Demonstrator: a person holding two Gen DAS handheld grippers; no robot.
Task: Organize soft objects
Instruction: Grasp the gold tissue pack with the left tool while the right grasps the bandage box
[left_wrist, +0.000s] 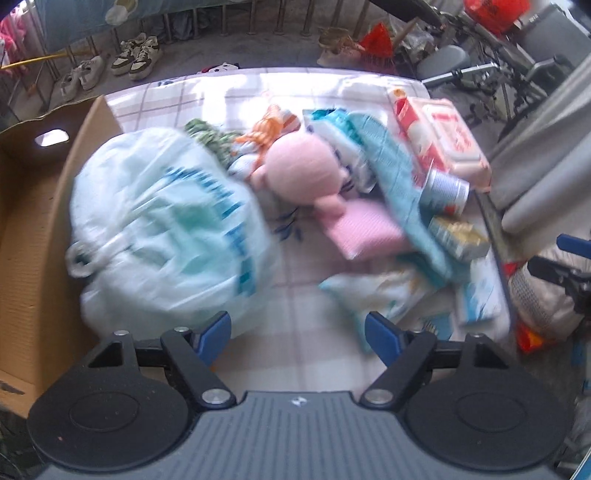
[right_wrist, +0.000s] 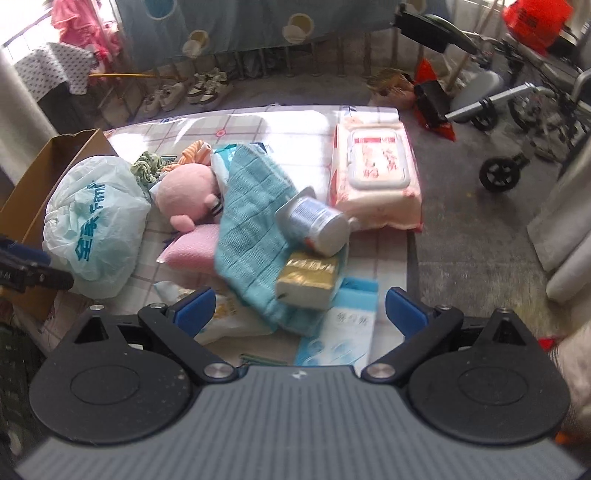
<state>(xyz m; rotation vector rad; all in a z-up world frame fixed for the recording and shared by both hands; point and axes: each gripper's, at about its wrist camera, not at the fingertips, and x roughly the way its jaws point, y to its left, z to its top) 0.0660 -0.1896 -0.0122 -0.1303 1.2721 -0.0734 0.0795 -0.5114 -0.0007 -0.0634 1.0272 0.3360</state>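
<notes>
Checked surface (right_wrist: 258, 125) carries the pile; pink plush (right_wrist: 184, 184) lies beside the plastic bag (right_wrist: 96, 221); both hand-held grippers, left (left_wrist: 297, 328) and right (right_wrist: 300, 304), gape empty; the can (right_wrist: 317, 229) atop the blue towel (right_wrist: 251, 221) could roll if that's tugged

Plastic bag (right_wrist: 96, 225) left of plush toy (right_wrist: 186, 194), beside cardboard box (right_wrist: 33, 192).

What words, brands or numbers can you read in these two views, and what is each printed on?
"全家 Fami…": teal print on the white plastic bag; the remaining letters are lost in a crease.
Wet wipes pack: red print, too blurred to read.
Tin can: label text too small.
Blue-and-white packet: faint characters, unreadable.
</notes>
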